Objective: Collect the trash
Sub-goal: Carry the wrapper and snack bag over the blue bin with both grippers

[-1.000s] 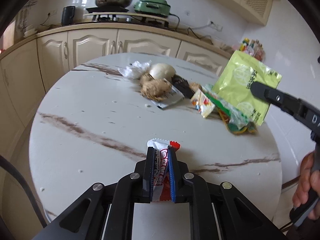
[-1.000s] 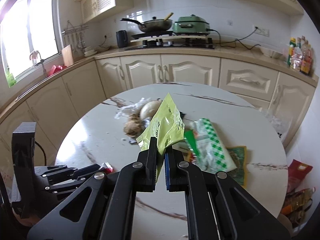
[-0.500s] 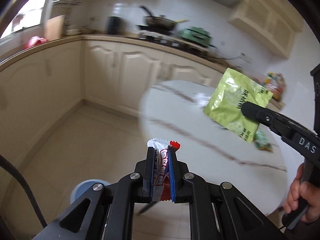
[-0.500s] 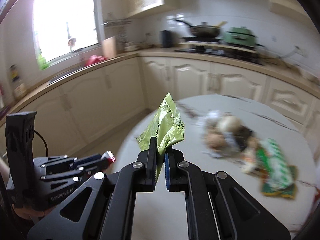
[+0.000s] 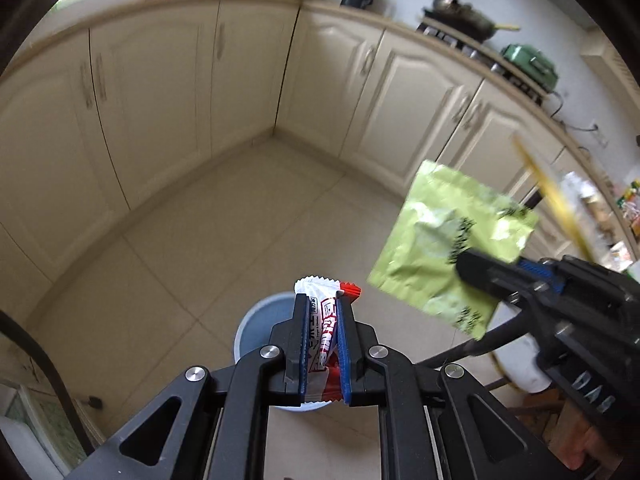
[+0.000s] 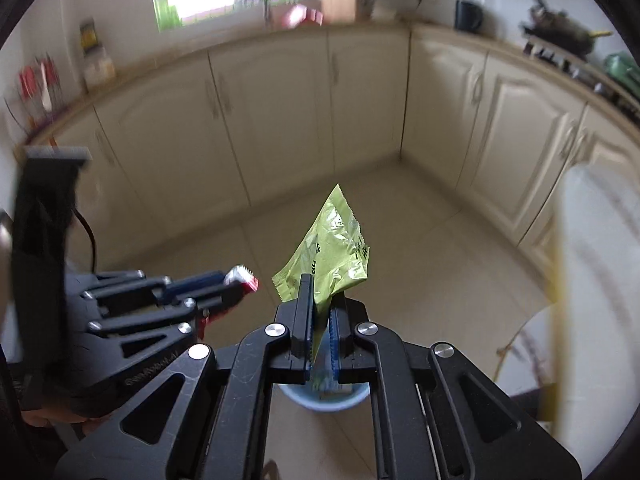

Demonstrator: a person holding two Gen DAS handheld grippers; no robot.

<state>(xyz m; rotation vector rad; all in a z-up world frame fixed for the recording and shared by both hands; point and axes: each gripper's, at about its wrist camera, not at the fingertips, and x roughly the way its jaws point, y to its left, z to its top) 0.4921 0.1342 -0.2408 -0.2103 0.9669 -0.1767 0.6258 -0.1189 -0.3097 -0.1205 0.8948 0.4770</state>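
Both grippers point down over the tiled floor. The left gripper (image 5: 323, 312) has its fingers clamped on a red-and-white candy wrapper (image 5: 325, 334), the right gripper (image 6: 320, 312) on a green snack bag (image 6: 332, 256). A pale blue bin (image 5: 256, 326) stands directly beneath them.

The red-and-white wrapper (image 5: 324, 332) clamped in the left gripper (image 5: 323, 344) carries printed characters in red and a strip of small dark print along its left edge, but none of it can be read. The green packet (image 5: 444, 248) pinched by the right gripper (image 5: 476, 268) bears dark characters, too blurred to make out in either view. On the side of the right gripper, raised letters read "DAS", seen upside down. The side of the left gripper (image 6: 224, 288) bears embossed lettering, too smeared to read.
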